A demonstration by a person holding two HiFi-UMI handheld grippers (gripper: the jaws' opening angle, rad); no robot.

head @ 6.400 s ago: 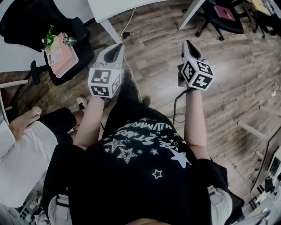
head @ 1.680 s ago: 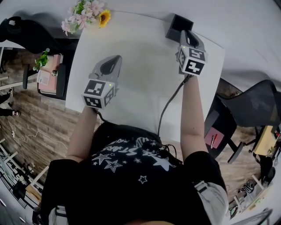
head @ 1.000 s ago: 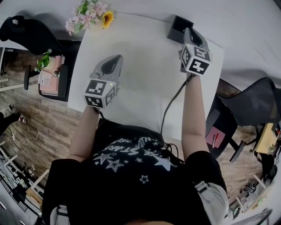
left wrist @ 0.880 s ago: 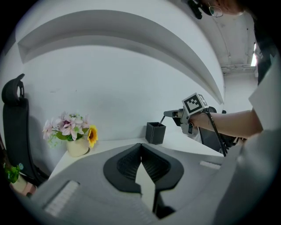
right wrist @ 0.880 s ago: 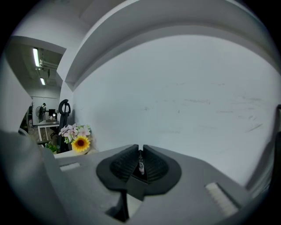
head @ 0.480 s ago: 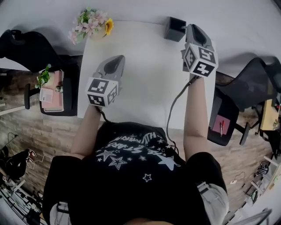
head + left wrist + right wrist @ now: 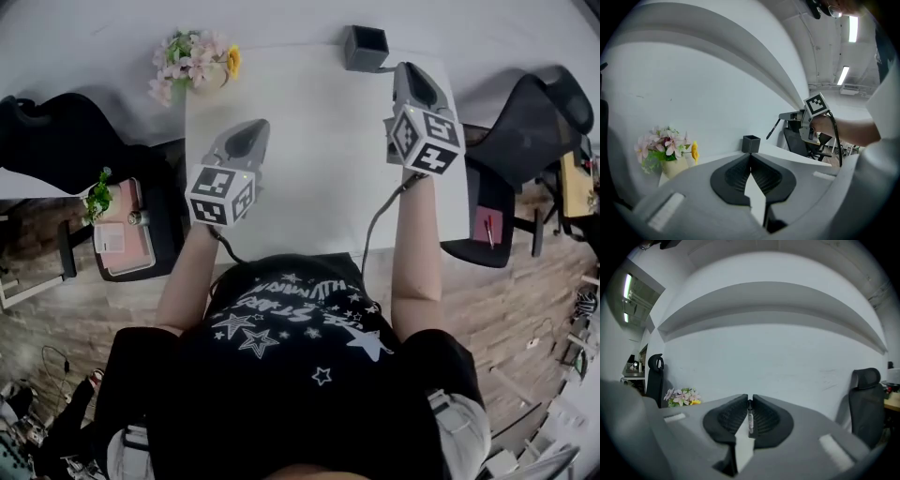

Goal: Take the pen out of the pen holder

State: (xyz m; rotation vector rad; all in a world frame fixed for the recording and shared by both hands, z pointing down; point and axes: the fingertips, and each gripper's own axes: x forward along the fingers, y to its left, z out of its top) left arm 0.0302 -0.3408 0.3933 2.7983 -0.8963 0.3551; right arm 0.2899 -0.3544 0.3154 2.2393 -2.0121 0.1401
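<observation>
Scene: I look down on a white table (image 7: 309, 178). A vase of flowers (image 7: 192, 61) stands at its far left corner, and a dark square pen holder (image 7: 366, 47) stands at the far edge, towards the right.
Right gripper (image 7: 750, 405): the jaws are clamped on the pen (image 7: 749, 420), a thin dark stick pinched between the ribbed pads.
Where the pen is: out of the holder and in the air, just right of it and a little nearer to me. In the left gripper view its free end slants down and is clear of the holder's rim.
Left gripper (image 7: 751, 158): the jaws are closed together with nothing between them. It hovers over the near left of the table and points toward the holder.
Pen holder: upright, and no other pen shows above its rim.
Step in hand: I judge the pen is freed and now needs carrying away and setting down.
Doing it well: I would keep the clamp firm, because a thin pen can pivot in the pads. I would move it toward bare table, bring it low and nearly level, and only then let go.
Risk: a round pen may roll toward the table's right edge.
</observation>
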